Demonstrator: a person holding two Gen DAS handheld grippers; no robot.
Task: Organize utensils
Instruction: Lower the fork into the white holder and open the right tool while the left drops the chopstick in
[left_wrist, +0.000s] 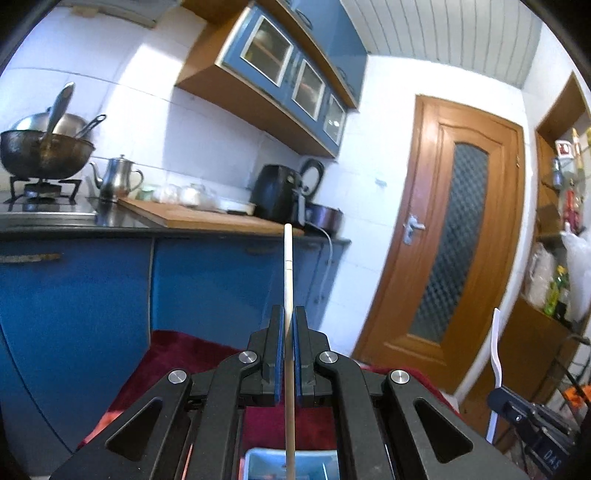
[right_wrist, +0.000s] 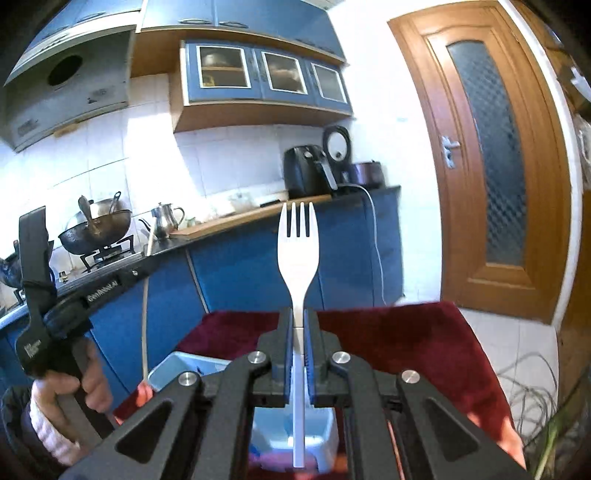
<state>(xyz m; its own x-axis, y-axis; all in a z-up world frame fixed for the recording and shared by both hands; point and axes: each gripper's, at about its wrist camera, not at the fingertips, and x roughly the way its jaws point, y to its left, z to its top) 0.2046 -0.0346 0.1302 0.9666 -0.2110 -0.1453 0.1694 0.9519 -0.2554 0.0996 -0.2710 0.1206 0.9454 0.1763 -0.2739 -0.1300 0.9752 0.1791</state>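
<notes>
My left gripper (left_wrist: 289, 314) is shut on a pale wooden chopstick (left_wrist: 288, 273) that stands upright, its lower end over a light blue bin (left_wrist: 258, 461). My right gripper (right_wrist: 299, 314) is shut on a white plastic fork (right_wrist: 298, 243), tines up, its handle reaching down into the light blue bin (right_wrist: 177, 365). The fork (left_wrist: 495, 354) and the right gripper also show at the right of the left wrist view. The left gripper (right_wrist: 55, 295) with the chopstick (right_wrist: 146, 295) shows at the left of the right wrist view.
The bin stands on a dark red cloth (right_wrist: 406, 339). Behind are blue cabinets (left_wrist: 74, 295), a counter with a wok (left_wrist: 44, 151), a kettle (left_wrist: 114, 177), a cutting board (left_wrist: 199, 218) and an air fryer (left_wrist: 277, 192). A wooden door (left_wrist: 454, 240) is at the right.
</notes>
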